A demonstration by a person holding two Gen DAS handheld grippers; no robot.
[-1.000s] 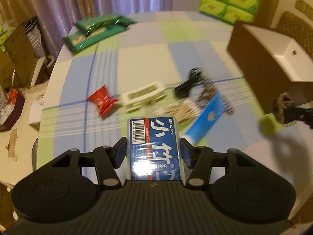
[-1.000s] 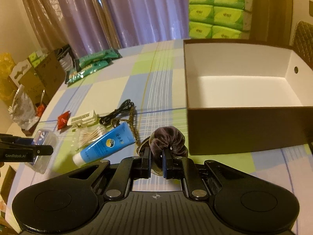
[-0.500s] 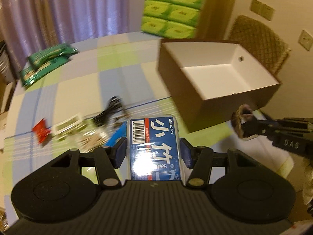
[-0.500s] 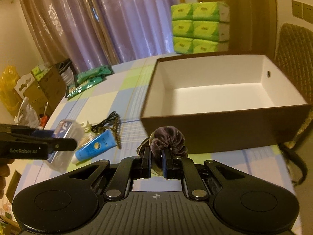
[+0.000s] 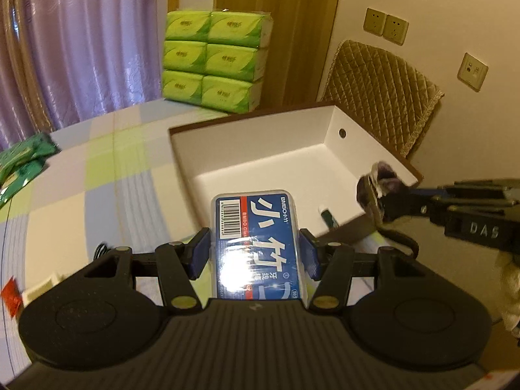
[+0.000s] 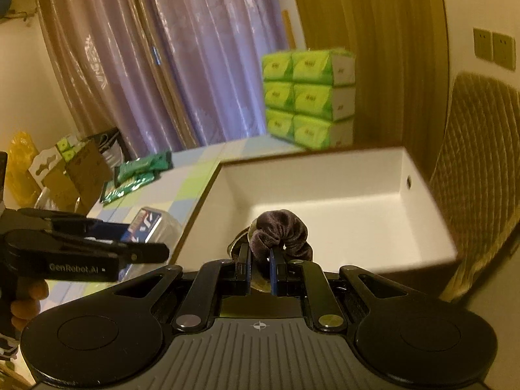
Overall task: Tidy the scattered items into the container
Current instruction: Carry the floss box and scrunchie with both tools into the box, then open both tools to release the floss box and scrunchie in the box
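My left gripper (image 5: 255, 255) is shut on a clear plastic box with a blue label (image 5: 256, 243), held just over the near wall of the brown container with a white inside (image 5: 328, 130). The same blue-labelled box (image 6: 146, 222) shows at the container's left edge (image 6: 208, 195) in the right wrist view. My right gripper (image 6: 260, 260) is shut on a dark brown velvet scrunchie (image 6: 282, 230) above the container's near side; that scrunchie (image 5: 380, 178) also shows at the container's right corner. A small dark item (image 5: 330, 217) lies inside on the white floor.
A stack of green tissue packs (image 5: 216, 61) stands behind the container. A quilted chair back (image 5: 380, 91) is at its far right. Green packets (image 6: 139, 175) lie at the table's far left. A red sachet (image 5: 11, 295) and a white item (image 5: 39, 289) remain on the checked cloth. Cardboard boxes (image 6: 78, 169) stand beyond the table.
Both grippers have swung right and forward from the scattered items to the container. The box and the scrunchie stay gripped and now hang over the container's edge.
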